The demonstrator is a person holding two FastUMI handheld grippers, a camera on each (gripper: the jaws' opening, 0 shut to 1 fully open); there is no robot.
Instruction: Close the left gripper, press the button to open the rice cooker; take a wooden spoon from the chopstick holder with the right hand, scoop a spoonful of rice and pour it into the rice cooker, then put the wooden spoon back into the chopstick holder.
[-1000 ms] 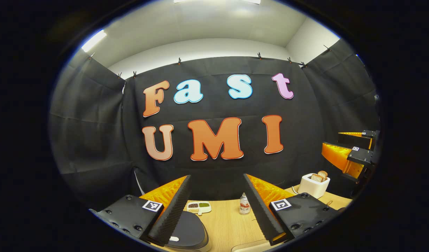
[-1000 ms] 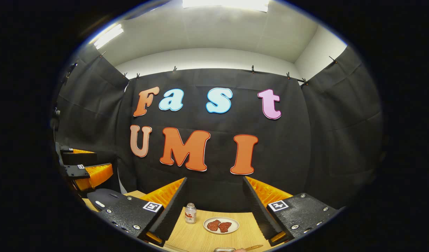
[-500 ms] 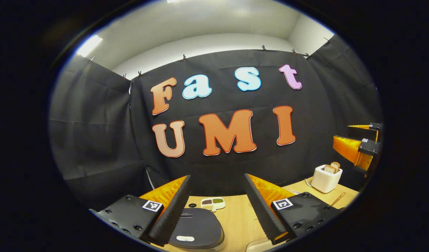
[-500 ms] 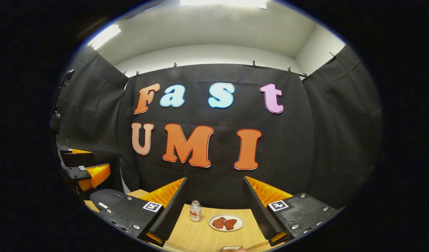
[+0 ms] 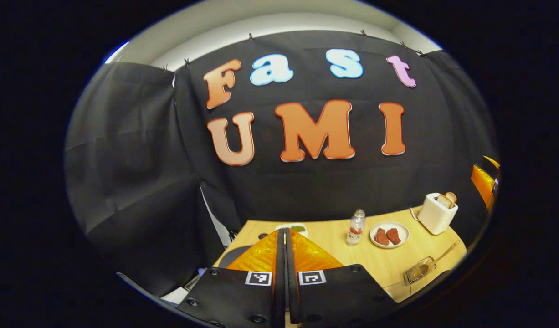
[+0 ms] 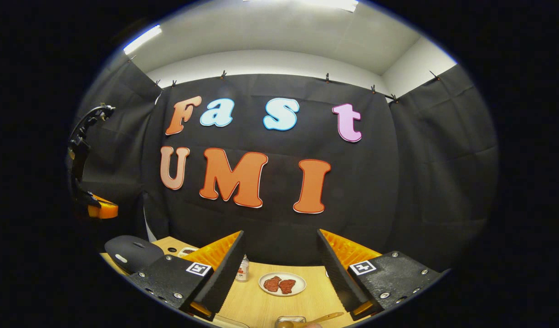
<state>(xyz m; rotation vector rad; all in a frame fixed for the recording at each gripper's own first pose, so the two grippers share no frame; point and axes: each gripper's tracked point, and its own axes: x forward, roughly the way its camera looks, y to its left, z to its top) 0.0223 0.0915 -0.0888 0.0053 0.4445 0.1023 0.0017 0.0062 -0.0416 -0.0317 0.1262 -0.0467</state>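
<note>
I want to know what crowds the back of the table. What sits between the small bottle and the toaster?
In the left gripper view, a white plate with two reddish pieces of food lies between the bottle and the toaster.

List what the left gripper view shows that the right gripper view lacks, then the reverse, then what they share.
Left gripper view adds: the toaster holding bread, and the left gripper shut, close up. Right gripper view adds: the right gripper open, close up, and the pale button on the rice cooker lid. Shared: the bottle, the plate of meat, the holder with the wooden spoon, and the table.
</note>
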